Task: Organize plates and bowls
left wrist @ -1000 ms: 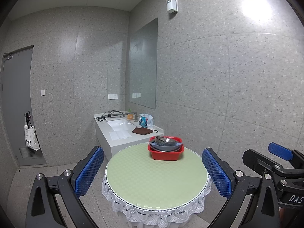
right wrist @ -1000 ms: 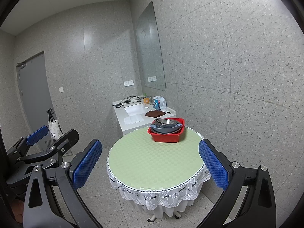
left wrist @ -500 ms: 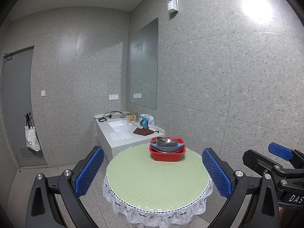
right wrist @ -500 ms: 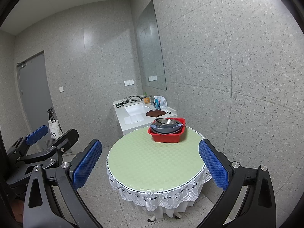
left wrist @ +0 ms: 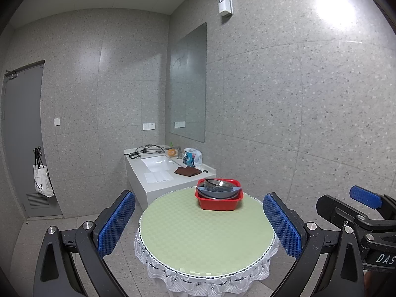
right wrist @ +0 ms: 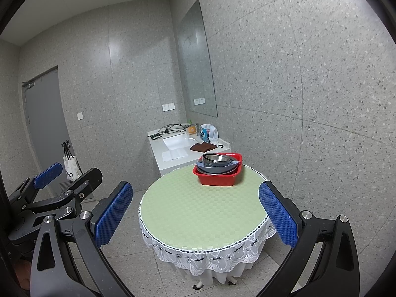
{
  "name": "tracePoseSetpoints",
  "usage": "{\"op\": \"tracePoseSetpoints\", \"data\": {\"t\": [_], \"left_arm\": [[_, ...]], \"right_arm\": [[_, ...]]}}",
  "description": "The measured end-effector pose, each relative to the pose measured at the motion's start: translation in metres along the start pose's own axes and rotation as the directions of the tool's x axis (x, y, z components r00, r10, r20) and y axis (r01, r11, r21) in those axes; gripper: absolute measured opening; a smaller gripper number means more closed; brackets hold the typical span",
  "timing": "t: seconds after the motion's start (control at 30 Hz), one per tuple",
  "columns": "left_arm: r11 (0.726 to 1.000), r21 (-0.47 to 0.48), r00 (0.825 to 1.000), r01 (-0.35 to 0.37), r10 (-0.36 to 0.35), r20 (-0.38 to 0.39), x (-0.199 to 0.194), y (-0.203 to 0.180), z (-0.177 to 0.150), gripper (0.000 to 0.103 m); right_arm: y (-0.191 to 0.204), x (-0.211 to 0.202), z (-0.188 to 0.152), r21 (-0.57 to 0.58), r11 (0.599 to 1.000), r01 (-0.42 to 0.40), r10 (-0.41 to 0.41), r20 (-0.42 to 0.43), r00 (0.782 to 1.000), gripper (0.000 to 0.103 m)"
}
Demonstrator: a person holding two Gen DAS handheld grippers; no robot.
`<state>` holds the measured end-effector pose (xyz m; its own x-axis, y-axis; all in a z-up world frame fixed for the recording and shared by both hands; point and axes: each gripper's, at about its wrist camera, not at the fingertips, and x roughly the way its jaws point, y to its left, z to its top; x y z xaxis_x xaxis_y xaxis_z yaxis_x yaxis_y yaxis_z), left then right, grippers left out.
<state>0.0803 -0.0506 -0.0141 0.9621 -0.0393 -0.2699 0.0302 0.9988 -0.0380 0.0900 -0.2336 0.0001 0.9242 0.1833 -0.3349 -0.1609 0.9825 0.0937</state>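
Note:
A red plastic basin (left wrist: 218, 201) stands at the far side of a round table (left wrist: 205, 235) with a pale green cloth. In it lie a grey-blue plate or bowl (left wrist: 217, 192) and a steel bowl (left wrist: 217, 183) on top. The basin also shows in the right wrist view (right wrist: 217, 177). My left gripper (left wrist: 199, 222) is open and empty, held well short of the table. My right gripper (right wrist: 195, 214) is open and empty, also short of the table. Each gripper shows at the edge of the other's view.
A white sink counter (left wrist: 160, 170) stands behind the table with cables, a brown cloth (left wrist: 188, 171) and a plastic bag. A mirror hangs on the right wall. A grey door (left wrist: 21, 143) with a tote bag is at the left. A tiled floor surrounds the table.
Both views have shifted very slightly; the basin sits a touch further right in the left wrist view. Both grippers stay open and empty.

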Motion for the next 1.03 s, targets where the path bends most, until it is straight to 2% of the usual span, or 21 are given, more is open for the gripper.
{"op": "tracePoseSetpoints", "data": {"t": [0.57, 1.03], "left_arm": [[1.0, 0.002, 1.0, -0.008, 0.008, -0.005, 0.012, 0.001, -0.005, 0.102], [1.0, 0.007, 1.0, 0.004, -0.004, -0.012, 0.041, 0.023, -0.001, 0.102]], "right_arm": [[-0.002, 0.012, 0.002, 0.001, 1.0, -0.006, 0.006, -0.009, 1.0, 0.103], [0.007, 0.037, 0.004, 0.004, 1.0, 0.001, -0.001, -0.018, 1.0, 0.103]]}}
